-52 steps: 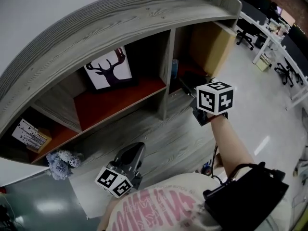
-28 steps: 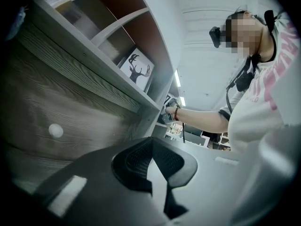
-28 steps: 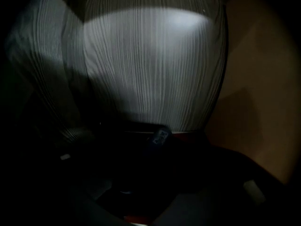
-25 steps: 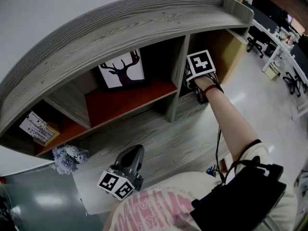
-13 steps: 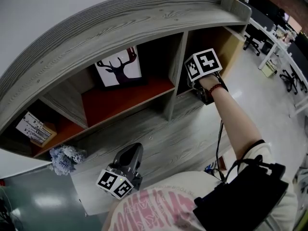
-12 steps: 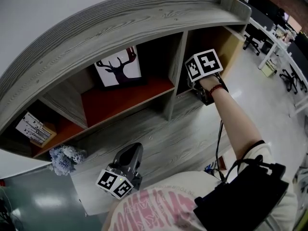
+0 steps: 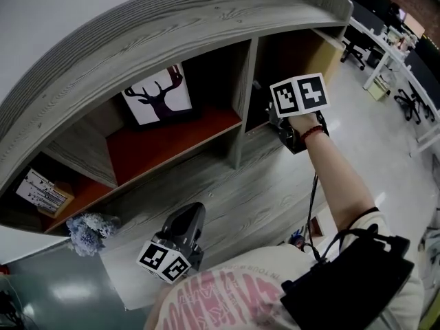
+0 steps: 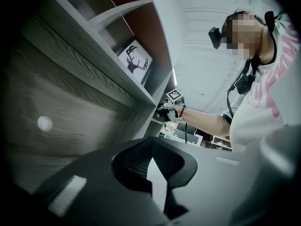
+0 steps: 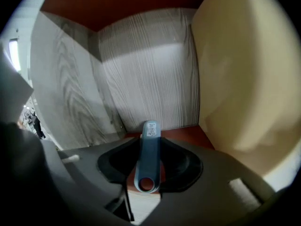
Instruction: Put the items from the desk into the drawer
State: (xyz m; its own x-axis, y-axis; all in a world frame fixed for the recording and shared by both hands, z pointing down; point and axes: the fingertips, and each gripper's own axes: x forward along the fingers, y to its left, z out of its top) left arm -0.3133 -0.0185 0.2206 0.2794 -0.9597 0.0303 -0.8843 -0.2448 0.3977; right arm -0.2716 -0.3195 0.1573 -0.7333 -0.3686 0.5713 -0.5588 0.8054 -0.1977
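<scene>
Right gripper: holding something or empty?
Holding: the right gripper has just been closing its jaws, which now clamp a blue tool standing between them.

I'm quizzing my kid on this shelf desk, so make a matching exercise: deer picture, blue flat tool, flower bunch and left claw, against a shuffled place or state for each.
1 deer picture
2 blue flat tool
3 flower bunch
4 left claw

A shut, empty
B left end of the desk
C clamped in the right claw
D orange-floored middle cubby

Pairs: 1-D, 2-C, 3-B, 4-A.
The right claw's jaws have just been closing, with the tool between them.
</scene>
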